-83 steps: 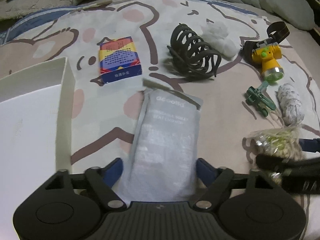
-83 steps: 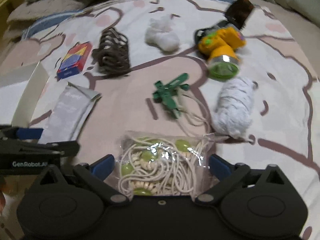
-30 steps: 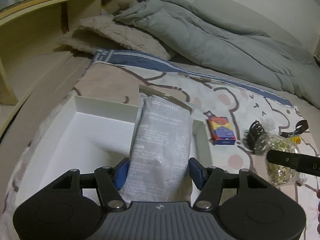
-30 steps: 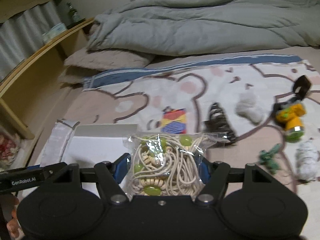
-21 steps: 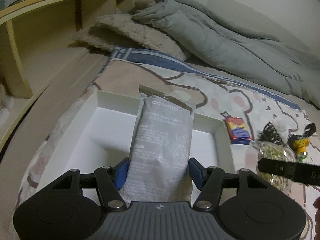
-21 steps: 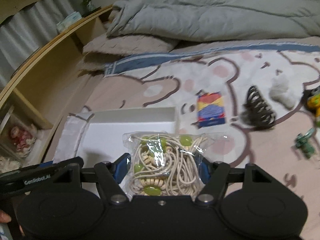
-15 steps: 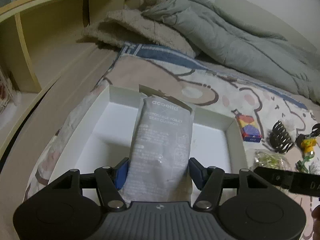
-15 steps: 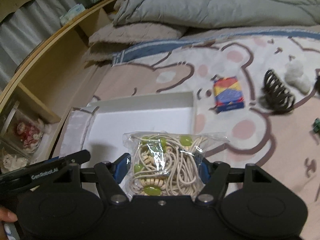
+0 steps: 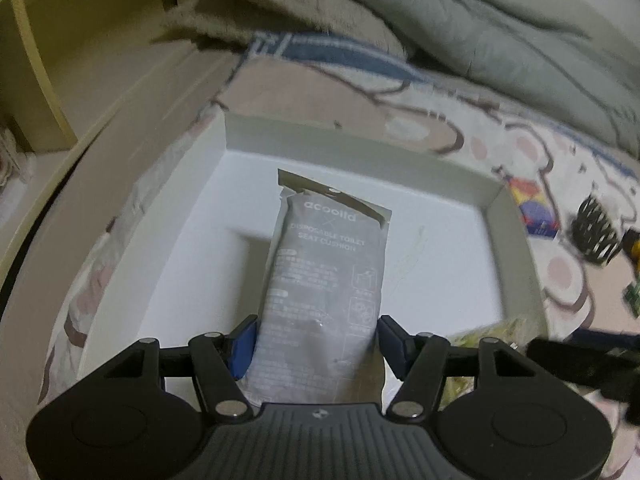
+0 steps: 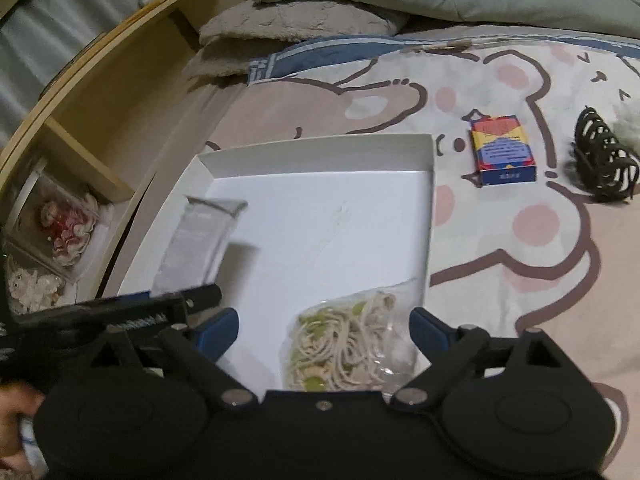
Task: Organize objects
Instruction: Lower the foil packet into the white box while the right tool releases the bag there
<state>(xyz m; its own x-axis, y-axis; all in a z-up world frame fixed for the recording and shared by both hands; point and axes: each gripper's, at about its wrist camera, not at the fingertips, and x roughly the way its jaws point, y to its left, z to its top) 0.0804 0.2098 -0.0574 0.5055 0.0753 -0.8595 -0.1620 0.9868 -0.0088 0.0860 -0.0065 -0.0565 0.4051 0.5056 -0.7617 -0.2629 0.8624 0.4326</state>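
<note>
While my left gripper clamps the grey packet reading "DISPOSABLE TOILET SEAT CUSHION" over the white box, my right gripper jaws are opening. The bead bag sits loose between them, in the box.

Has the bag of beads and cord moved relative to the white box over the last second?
Yes. The bag of beads and cord has dropped from the opening right claw into the white box.

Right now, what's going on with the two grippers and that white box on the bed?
A person is packing loose items into the white box. The left gripper holds the grey toilet seat cushion packet above the box floor. The right gripper is opening, its pads clear of the bag of beaded cord, which sits in the box's near right corner. The card pack and the dark hair claw lie out on the bedsheet.
</note>
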